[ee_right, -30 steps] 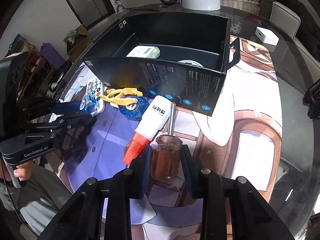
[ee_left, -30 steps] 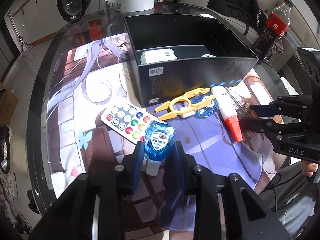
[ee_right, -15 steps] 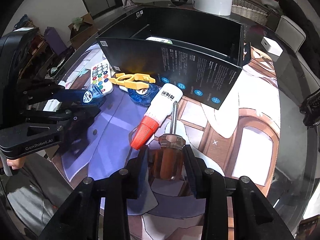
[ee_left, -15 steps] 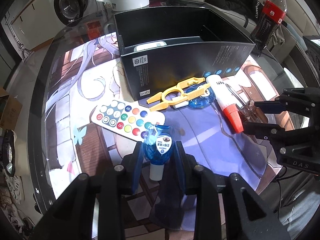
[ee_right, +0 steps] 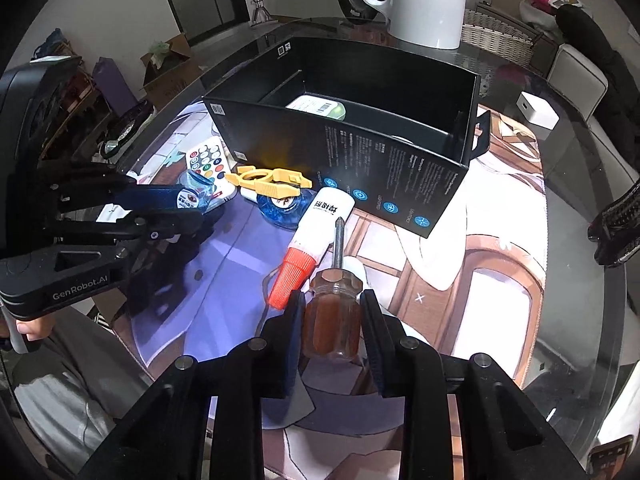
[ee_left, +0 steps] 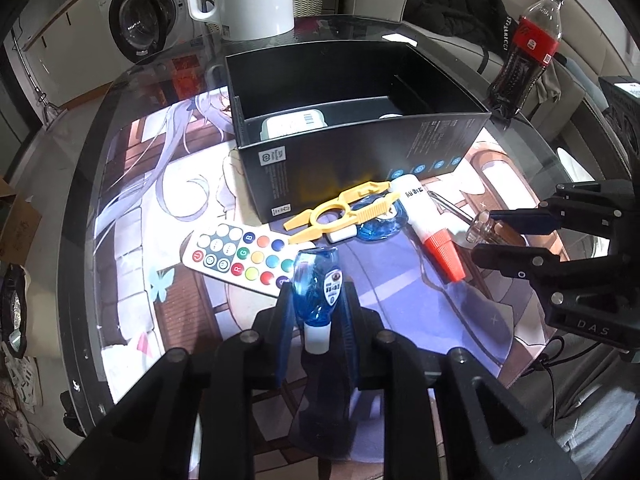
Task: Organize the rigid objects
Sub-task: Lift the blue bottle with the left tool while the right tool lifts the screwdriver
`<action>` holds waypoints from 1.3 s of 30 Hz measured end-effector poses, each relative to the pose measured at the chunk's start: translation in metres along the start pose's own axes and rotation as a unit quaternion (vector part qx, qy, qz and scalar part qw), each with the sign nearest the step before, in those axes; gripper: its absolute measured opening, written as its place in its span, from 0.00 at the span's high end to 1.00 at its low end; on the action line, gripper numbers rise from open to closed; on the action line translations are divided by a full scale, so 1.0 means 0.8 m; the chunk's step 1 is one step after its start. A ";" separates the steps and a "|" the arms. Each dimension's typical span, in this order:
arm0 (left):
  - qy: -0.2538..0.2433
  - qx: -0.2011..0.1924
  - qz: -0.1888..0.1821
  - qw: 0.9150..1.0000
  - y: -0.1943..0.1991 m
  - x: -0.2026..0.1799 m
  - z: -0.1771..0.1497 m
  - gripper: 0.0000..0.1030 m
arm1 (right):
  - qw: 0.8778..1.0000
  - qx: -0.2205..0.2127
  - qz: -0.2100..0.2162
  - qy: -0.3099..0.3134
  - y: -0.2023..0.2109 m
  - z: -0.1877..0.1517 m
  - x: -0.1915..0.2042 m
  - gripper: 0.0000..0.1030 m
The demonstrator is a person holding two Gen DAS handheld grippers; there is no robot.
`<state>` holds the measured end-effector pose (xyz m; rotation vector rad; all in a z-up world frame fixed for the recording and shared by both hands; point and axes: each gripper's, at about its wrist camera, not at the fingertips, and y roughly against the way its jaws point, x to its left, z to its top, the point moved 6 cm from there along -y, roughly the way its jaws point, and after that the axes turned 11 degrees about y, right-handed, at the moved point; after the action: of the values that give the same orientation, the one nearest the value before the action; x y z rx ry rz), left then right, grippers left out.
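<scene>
The left tool (ee_left: pixel 316 300) is closed on a blue bottle (ee_left: pixel 317 286), gripping it low on its body with the white cap pointing back toward the camera; the bottle sits above the remote (ee_left: pixel 240 254), in front of the black box (ee_left: pixel 360 160). The right tool (ee_right: pixel 331 320) is clamped on the brown handle of a screwdriver (ee_right: pixel 332 320), whose shaft points toward the box's front wall. Just left of that shaft lies a white tube (ee_right: pixel 316 232) with an orange cap, its white end close to the box. Yellow tweezers (ee_left: pixel 340 210) rest on a blue tape dispenser (ee_left: pixel 380 222), between the remote and the tube, right in front of the box. Inside the box lies a white item (ee_left: pixel 294 122) against its left wall. All stands on a glass counter (ee_left: pixel 80 200) with a printed mat (ee_left: pixel 160 184).
</scene>
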<state>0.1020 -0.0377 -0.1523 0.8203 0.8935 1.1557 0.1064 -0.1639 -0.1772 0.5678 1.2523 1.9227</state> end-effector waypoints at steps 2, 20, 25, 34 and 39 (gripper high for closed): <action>-0.001 0.001 -0.001 1.000 0.001 0.000 -0.001 0.80 | 1.000 -0.003 0.003 -0.002 0.003 -0.001 0.000 0.73; -0.031 -0.062 -0.017 0.997 0.046 -0.031 0.008 0.80 | 0.998 -0.050 0.029 0.005 0.040 0.005 0.016 0.75; -0.037 -0.054 -0.015 0.998 0.041 -0.036 0.003 0.80 | 0.999 -0.024 0.030 0.016 0.026 -0.002 0.021 0.76; -0.048 -0.024 -0.017 0.998 0.026 -0.045 -0.016 0.80 | 0.999 0.034 0.029 0.026 -0.009 -0.020 0.028 0.66; -0.047 -0.021 -0.016 0.999 0.024 -0.045 -0.016 0.80 | 0.999 0.027 0.021 0.035 -0.010 -0.017 0.030 0.72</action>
<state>0.0768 -0.0677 -0.1351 0.8165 0.7999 1.0952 0.0850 -0.1508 -0.1913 0.5629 1.3490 1.9632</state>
